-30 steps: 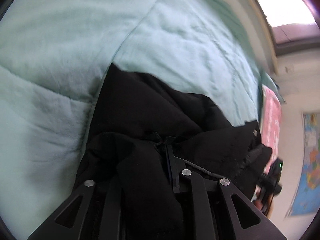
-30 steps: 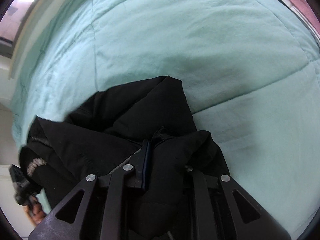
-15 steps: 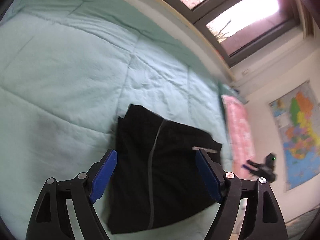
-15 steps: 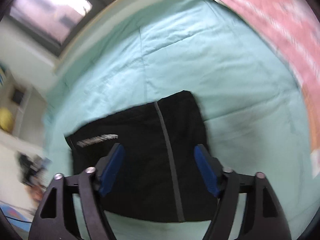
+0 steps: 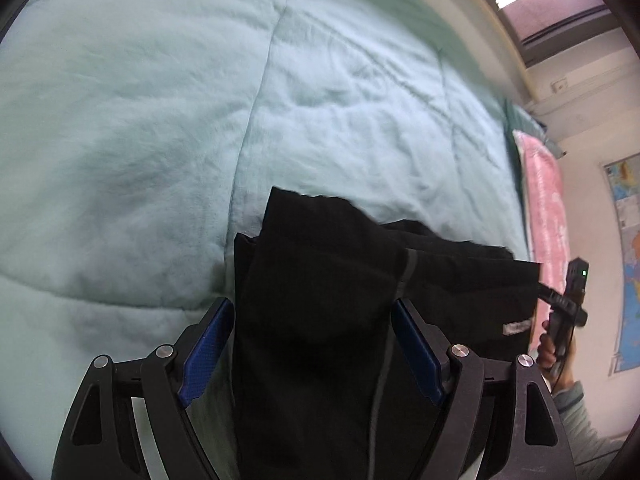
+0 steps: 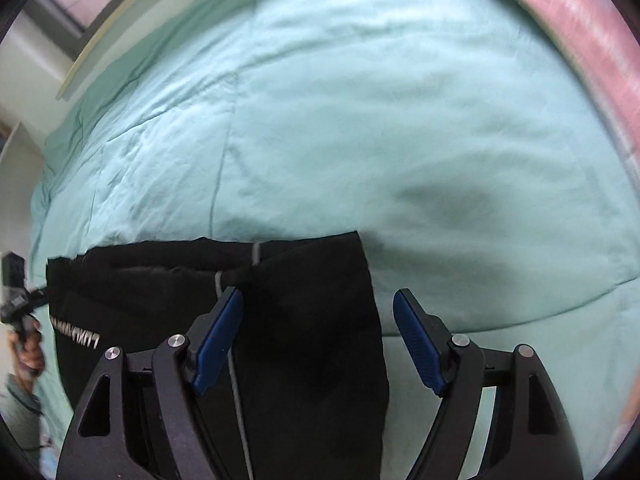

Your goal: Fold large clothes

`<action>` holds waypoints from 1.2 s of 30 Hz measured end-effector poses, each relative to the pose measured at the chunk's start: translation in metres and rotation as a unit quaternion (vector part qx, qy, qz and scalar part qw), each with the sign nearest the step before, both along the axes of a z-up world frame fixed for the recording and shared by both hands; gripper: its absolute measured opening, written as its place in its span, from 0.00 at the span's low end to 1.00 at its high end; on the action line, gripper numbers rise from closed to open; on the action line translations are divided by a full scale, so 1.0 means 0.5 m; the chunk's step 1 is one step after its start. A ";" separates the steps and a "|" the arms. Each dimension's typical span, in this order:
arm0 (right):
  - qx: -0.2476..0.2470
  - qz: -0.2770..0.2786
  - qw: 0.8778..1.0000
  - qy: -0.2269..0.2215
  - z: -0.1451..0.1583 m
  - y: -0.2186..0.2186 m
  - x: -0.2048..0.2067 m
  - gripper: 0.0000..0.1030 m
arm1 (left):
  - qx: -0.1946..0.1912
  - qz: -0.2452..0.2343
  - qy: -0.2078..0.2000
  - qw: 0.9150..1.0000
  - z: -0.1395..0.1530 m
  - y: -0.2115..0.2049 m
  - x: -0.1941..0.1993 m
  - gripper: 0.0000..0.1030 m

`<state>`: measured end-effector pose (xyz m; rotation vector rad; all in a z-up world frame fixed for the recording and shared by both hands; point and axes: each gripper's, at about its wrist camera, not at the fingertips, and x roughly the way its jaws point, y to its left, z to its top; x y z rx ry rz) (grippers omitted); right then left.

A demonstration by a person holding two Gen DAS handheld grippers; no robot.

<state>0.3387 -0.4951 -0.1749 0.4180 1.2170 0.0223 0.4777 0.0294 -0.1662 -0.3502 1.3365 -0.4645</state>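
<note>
Left gripper (image 5: 312, 350) at the bottom of the left wrist view: jaws spread wide, blue pads (image 5: 204, 354) standing either side of the black garment (image 5: 320, 300) but not pressing it, nothing held; they have just been opening. Right gripper (image 6: 318, 338) at the bottom of the right wrist view: same, wide apart after just opening, left pad over the cloth, right pad out over the bare quilt, no grip. The garment lies folded in the lower centre of both views on the mint quilt (image 5: 140, 120), grey stripe running down it, white lettering (image 6: 76, 334) at lower left of the right view, layers stacked a bit uneven at the far edge. Step looks like release after a fold, so to do it well: lift both tongs straight clear so the pads don't drag the top layer, then check the far edges line up before any next fold. Risk is snagging loose cloth. Further back, pink bedding (image 5: 546, 208) at the right edge, a person's hand (image 5: 554, 354) on the other tool lower right, window upper right, wall map far right
</note>
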 end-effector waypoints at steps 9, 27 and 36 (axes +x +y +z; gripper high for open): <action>-0.101 0.006 0.991 -0.085 0.116 0.061 -0.077 0.16 | 0.038 0.011 -0.068 0.997 0.075 -0.002 -0.059 0.13; -0.204 0.009 0.979 0.022 -0.061 0.114 0.120 0.21 | 0.099 0.073 -0.033 0.992 -0.051 -0.046 0.084 0.22; -0.103 -0.025 0.991 -0.077 0.148 0.090 -0.020 0.40 | 0.029 0.124 -0.067 0.990 0.086 0.124 0.012 0.54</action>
